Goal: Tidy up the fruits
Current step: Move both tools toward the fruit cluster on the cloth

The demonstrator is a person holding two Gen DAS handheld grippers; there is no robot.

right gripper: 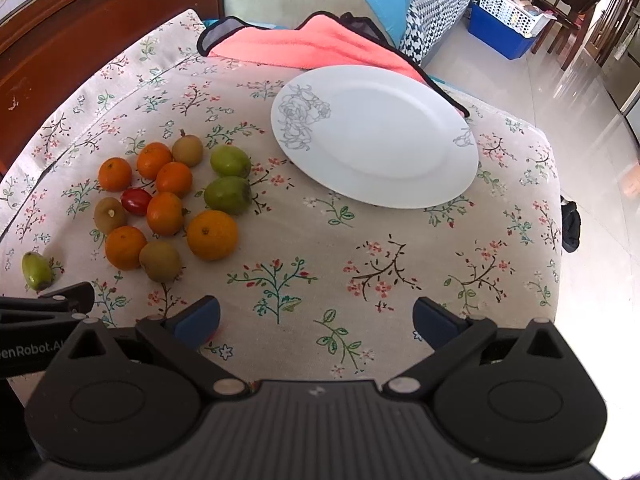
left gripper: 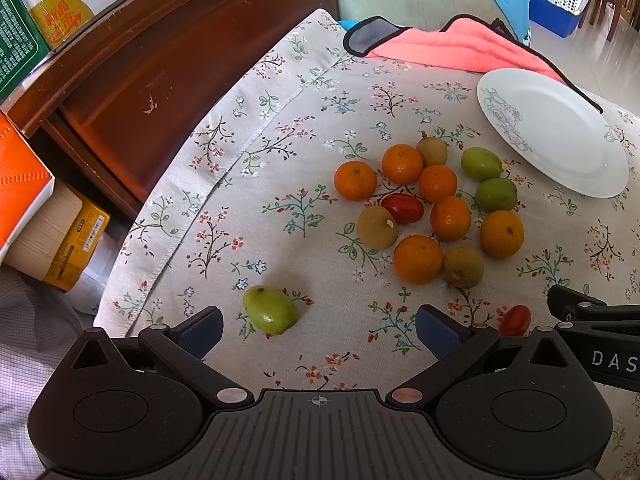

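A cluster of small fruits lies on the floral tablecloth (left gripper: 280, 208): several oranges (left gripper: 417, 259), brownish kiwi-like fruits (left gripper: 377, 227), green fruits (left gripper: 481, 163) and a red cherry tomato (left gripper: 402, 208). One green fruit (left gripper: 270, 310) lies apart, just ahead of my left gripper (left gripper: 320, 330), which is open with nothing between its fingers. A second cherry tomato (left gripper: 515, 320) sits beside its right finger. An empty white plate (right gripper: 374, 138) rests at the back right. My right gripper (right gripper: 316, 318) is open over bare cloth, with the fruit cluster (right gripper: 168, 204) to its left.
A coral-pink towel with black trim (right gripper: 312, 46) lies behind the plate. A dark wooden headboard (left gripper: 160, 48) and boxes (left gripper: 76, 248) stand to the left. The cloth's right edge (right gripper: 554, 216) drops to a tiled floor with a blue crate (right gripper: 500, 36).
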